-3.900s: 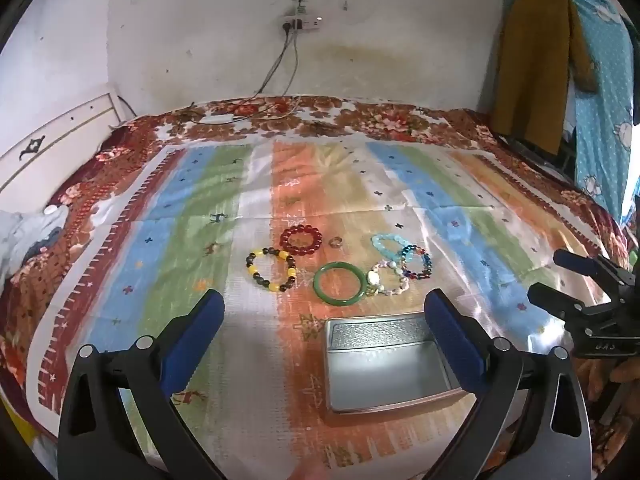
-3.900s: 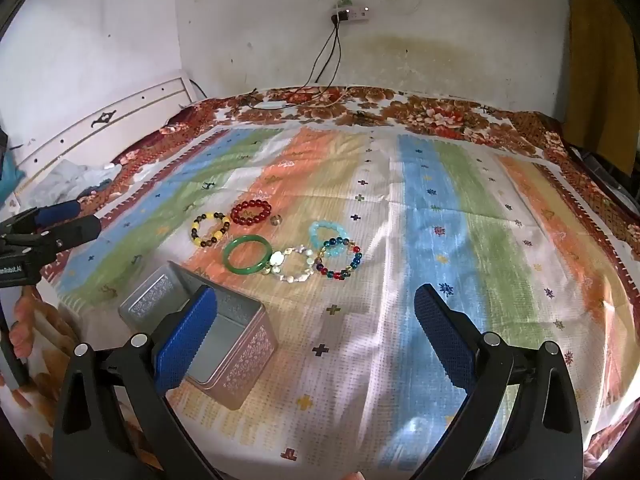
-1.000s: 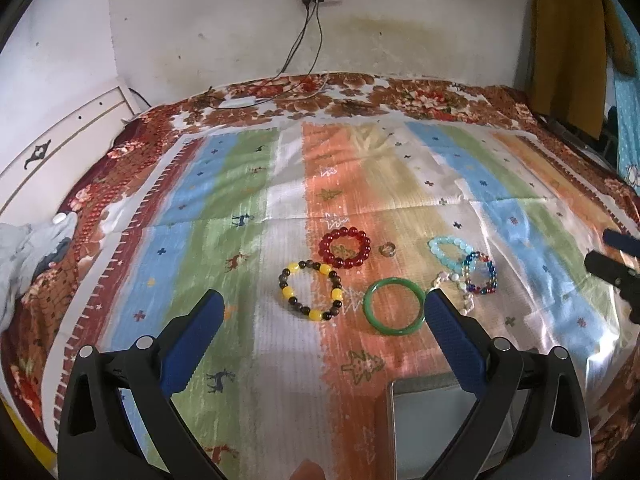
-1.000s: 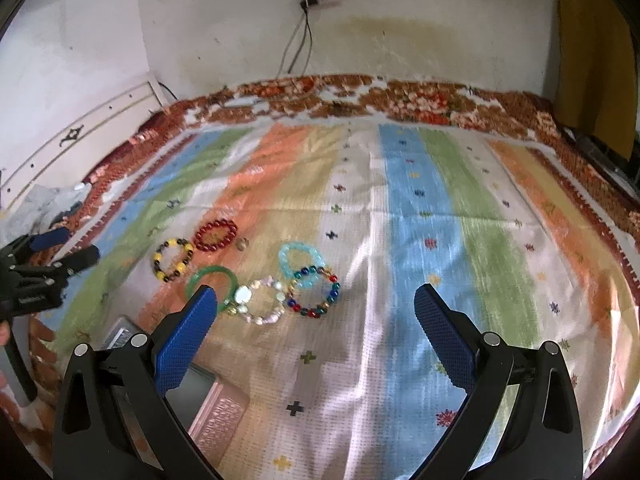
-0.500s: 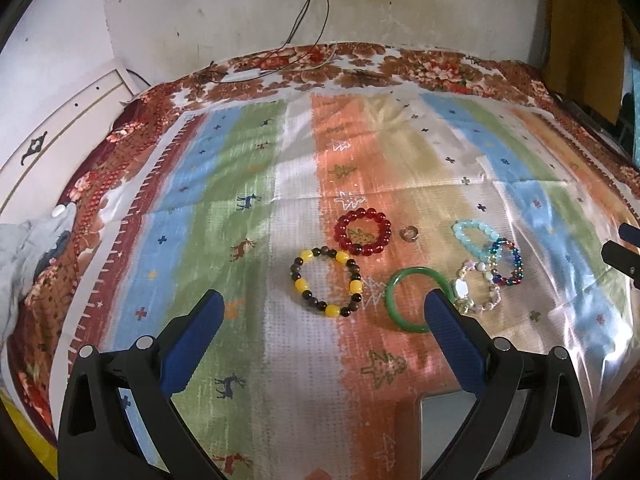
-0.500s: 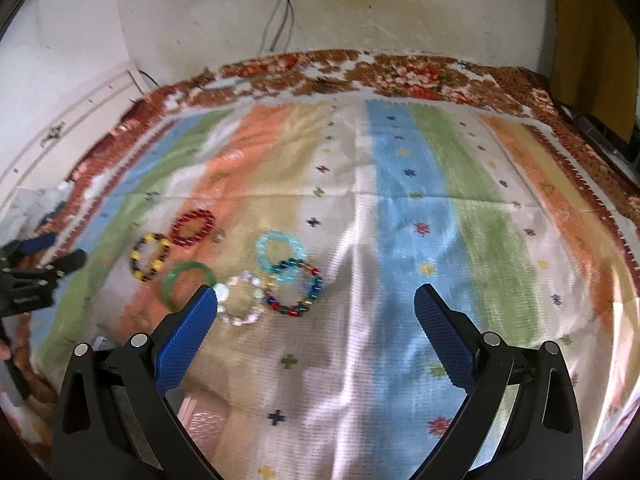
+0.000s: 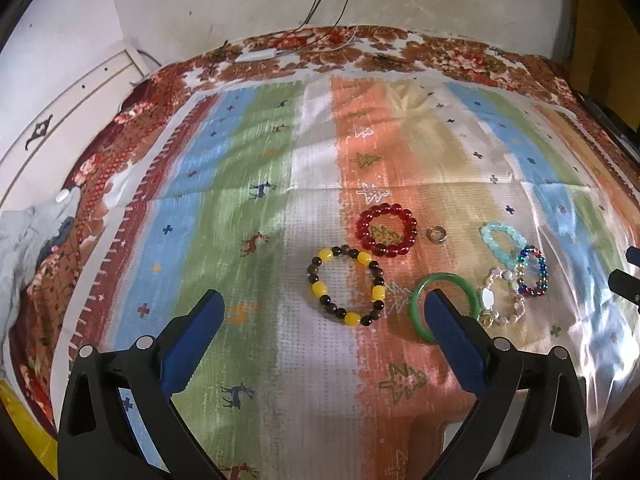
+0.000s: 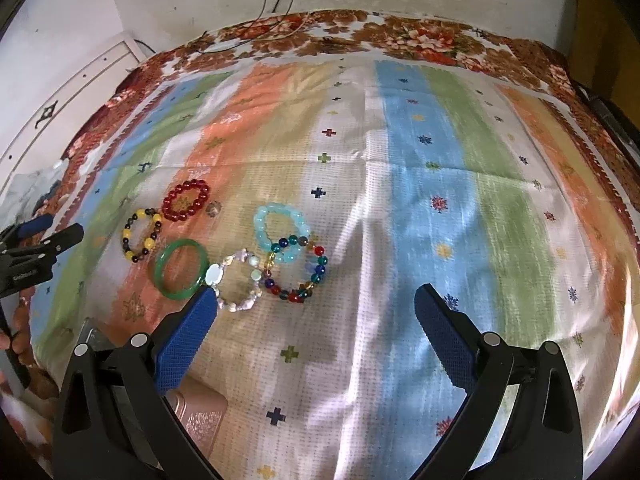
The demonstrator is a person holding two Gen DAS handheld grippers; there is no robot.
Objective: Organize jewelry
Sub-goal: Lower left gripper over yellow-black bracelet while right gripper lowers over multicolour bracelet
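A bed (image 7: 248, 152) under a striped cloth (image 8: 432, 184) fills the room in front of me. Both tools hover over it with nothing held: the left gripper (image 7: 324, 320) has its fingers (image 7: 196, 332) wide apart, and so does the right gripper (image 8: 312, 320). A metal tin (image 8: 196, 412) sits at the near edge, mostly hidden behind the right tool. The jewelry lies together mid-cloth: a green bangle (image 7: 444, 304) touching a pale stone bracelet (image 8: 238, 280), a yellow and dark bead bracelet (image 7: 346, 290) just beside a red bead bracelet (image 7: 386, 230), a light blue bracelet (image 8: 280, 232) overlapping a multicolored one (image 8: 298, 270), and a small ring (image 7: 436, 235) near the red beads.
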